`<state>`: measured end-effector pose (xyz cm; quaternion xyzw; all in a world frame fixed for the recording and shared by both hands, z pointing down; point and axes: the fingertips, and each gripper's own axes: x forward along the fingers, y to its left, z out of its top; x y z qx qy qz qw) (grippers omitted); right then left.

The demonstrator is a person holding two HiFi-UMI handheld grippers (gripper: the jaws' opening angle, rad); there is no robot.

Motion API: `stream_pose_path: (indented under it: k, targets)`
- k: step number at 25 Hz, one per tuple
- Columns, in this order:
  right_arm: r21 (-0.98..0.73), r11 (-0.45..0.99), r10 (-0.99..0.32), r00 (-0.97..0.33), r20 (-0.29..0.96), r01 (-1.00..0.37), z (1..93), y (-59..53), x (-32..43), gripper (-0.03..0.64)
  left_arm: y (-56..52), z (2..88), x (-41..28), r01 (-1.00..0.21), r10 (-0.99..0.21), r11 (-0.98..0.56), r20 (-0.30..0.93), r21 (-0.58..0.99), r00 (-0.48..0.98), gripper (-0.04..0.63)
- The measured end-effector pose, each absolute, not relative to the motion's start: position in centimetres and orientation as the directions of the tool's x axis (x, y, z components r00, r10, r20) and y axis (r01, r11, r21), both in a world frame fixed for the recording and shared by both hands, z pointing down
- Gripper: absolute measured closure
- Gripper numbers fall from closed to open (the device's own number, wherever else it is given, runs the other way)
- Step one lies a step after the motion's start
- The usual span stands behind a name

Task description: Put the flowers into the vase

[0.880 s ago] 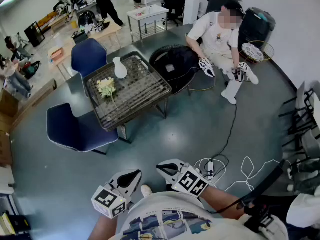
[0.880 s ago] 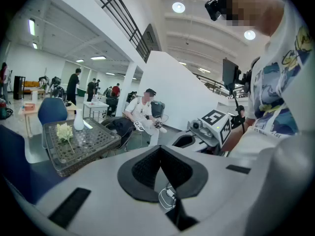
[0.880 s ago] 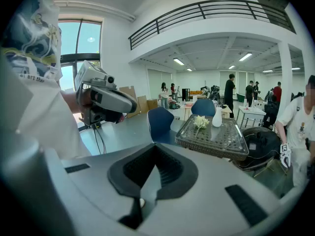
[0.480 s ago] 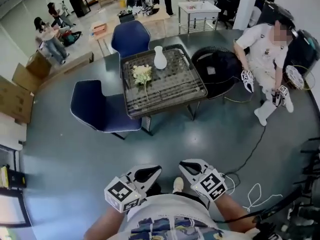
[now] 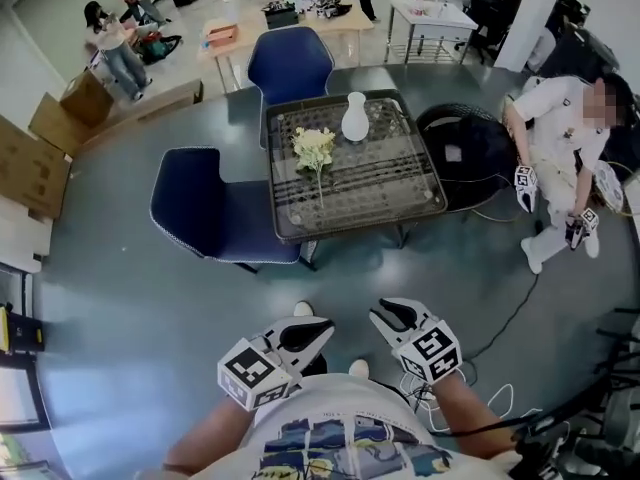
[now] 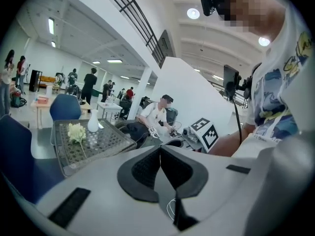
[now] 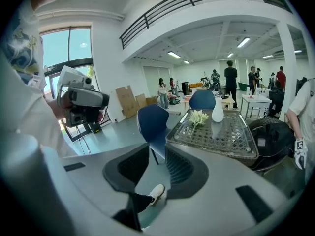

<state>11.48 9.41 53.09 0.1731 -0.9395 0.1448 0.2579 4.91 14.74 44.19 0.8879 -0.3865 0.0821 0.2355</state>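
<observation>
Finding the flowers (image 5: 314, 146) flat on the table (image 5: 385, 173), left of its middle, cream heads toward the far side and thin stem pointing at the near edge. Spotting the vase (image 5: 354, 118) just beside them, to the right and a little farther back, upright, not touching the blooms. White, smooth, round-bellied with a narrow neck.

Reading the table as square and dark-framed, with a woven lattice top under a shiny sheet and a raised rim all round.

Counting two blue chairs with curved shells: one (image 5: 215, 208) close against the left edge, one (image 5: 288, 63) at the far edge. Seeing a black round seat (image 5: 470, 158) up against the right edge, and a seated person (image 5: 565, 138) beyond it. Finding only the near edge free, with smooth grey floor (image 5: 130, 308) open between it and the grippers. Noting a thin dark cable (image 5: 512, 313) trailing over the floor at the right.

Holding both grippers low in front of the body, well apart from the table. Left gripper (image 5: 318, 330): ribbed black pads pressed together at the tips, nothing pinched. Right gripper (image 5: 382, 313): pads spread a little, nothing between them, only floor and a white shoe (image 7: 156, 192) showing through the gap.
</observation>
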Motion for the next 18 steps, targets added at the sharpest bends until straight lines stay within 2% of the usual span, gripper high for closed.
stream_pose_path:
  k: [11, 18]
  targets:
    - [-0.142, 0.873, -0.310, -0.758, 0.574, -0.466, 52.4, -4.5, -3.5, 0.501, 5.6, 43.3, -10.9, -0.714, -0.652, -0.612, 0.293, 0.341, 0.699, 0.584]
    - [-0.155, 0.871, -0.280, -0.731, 0.622, -0.466, 55.1, -11.9, -8.3, 0.466, 3.3, 44.3, -16.1, -0.751, -0.702, -0.530, 0.293, 0.394, 0.649, 0.584]
